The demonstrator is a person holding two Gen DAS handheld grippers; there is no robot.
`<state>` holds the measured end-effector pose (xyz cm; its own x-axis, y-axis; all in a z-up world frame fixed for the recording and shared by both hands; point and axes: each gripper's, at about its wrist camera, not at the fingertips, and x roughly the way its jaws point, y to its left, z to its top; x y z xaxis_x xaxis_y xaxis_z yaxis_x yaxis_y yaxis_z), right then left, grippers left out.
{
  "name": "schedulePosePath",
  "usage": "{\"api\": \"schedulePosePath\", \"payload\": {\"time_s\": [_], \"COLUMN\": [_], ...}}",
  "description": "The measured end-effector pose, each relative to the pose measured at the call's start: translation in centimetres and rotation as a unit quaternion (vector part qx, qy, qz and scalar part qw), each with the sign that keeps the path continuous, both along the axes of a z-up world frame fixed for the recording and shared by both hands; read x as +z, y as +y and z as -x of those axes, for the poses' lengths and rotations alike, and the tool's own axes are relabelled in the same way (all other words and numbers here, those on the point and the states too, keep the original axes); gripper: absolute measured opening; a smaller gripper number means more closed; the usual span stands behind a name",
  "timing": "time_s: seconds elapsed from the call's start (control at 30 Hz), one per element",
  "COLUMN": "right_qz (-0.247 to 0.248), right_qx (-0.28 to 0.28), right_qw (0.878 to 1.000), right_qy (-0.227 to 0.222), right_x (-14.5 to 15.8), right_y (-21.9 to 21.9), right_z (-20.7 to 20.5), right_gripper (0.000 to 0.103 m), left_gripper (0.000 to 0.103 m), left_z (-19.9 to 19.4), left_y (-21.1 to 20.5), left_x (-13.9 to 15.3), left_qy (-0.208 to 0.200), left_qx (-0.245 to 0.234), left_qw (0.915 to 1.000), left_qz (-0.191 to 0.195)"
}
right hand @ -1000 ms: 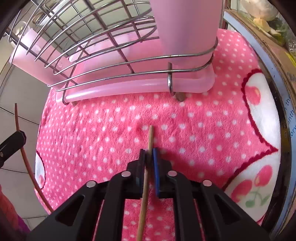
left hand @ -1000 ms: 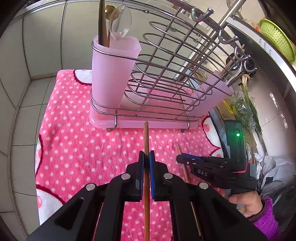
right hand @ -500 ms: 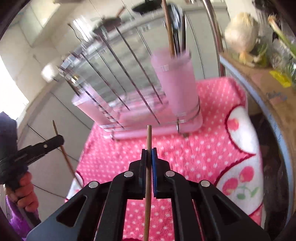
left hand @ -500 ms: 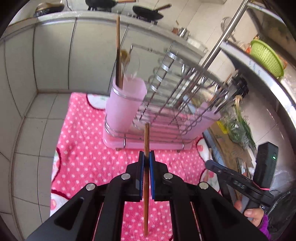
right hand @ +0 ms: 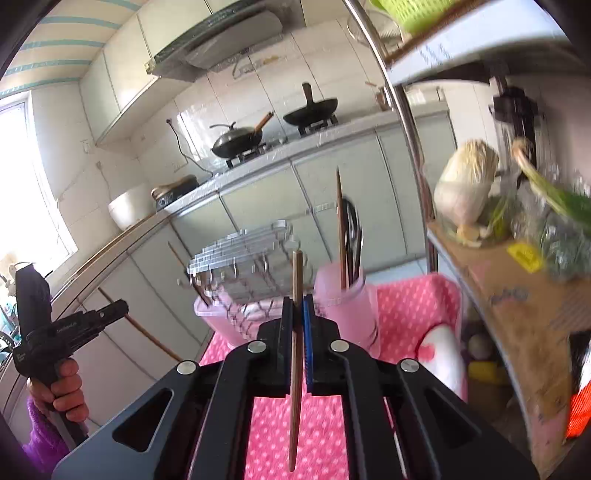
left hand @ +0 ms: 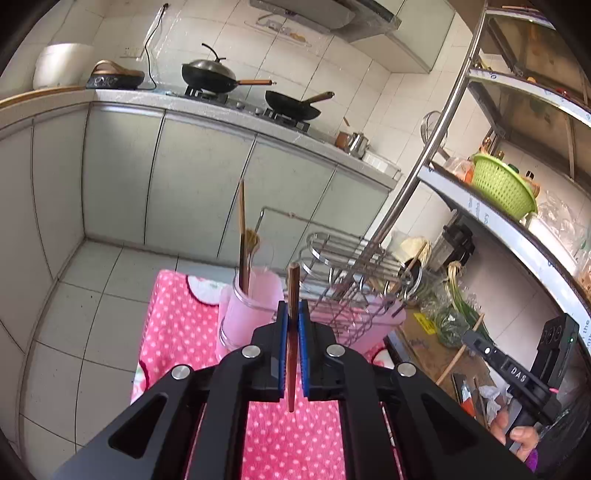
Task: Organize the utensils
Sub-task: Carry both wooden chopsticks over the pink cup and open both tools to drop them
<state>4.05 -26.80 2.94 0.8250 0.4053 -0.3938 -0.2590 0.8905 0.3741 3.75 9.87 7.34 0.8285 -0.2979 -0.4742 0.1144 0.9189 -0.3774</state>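
Pink utensil cup [left hand: 251, 310] holds upright chopstick [left hand: 242, 236] and spoons.

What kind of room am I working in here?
A home kitchen, most likely: two woks sit on a gas stove under a range hood, with a dish rack nearby.

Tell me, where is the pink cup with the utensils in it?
In the left wrist view the pink cup stands at the left end of the wire rack, on the dotted pink cloth.
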Motion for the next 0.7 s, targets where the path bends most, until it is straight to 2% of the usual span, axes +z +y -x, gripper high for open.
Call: {"api": "schedulePosePath", "payload": {"time_s": [0.33,0.53,0.7], "right_qz": [0.021,0.011,0.007], "right_qx": [-0.047,-0.074,-0.091], "right_qw": [0.995,0.990,0.986], "right_qy": [-0.086,-0.124,-0.138], "right_x": [8.4,11.7,12.6], "right_y": [-1.3,-2.6,-2.9], "right_z": [-2.2,-4.7,-6.6], "right_gripper": [0.006,0.006,0.005], "left_gripper": [0.005,0.005,0.005], "left_z": [-1.7,-2.5,-2.6], "left_y": [1.2,2.1,3.4], "left_x": [4.3,6.9,9.5], "left_qy": [-0.022,-0.038,-0.070], "left_qx": [0.006,0.010,0.037], "left_qw": [0.9997,0.9991,0.9968], "left_qz": [0.013,0.016,0.014]}}
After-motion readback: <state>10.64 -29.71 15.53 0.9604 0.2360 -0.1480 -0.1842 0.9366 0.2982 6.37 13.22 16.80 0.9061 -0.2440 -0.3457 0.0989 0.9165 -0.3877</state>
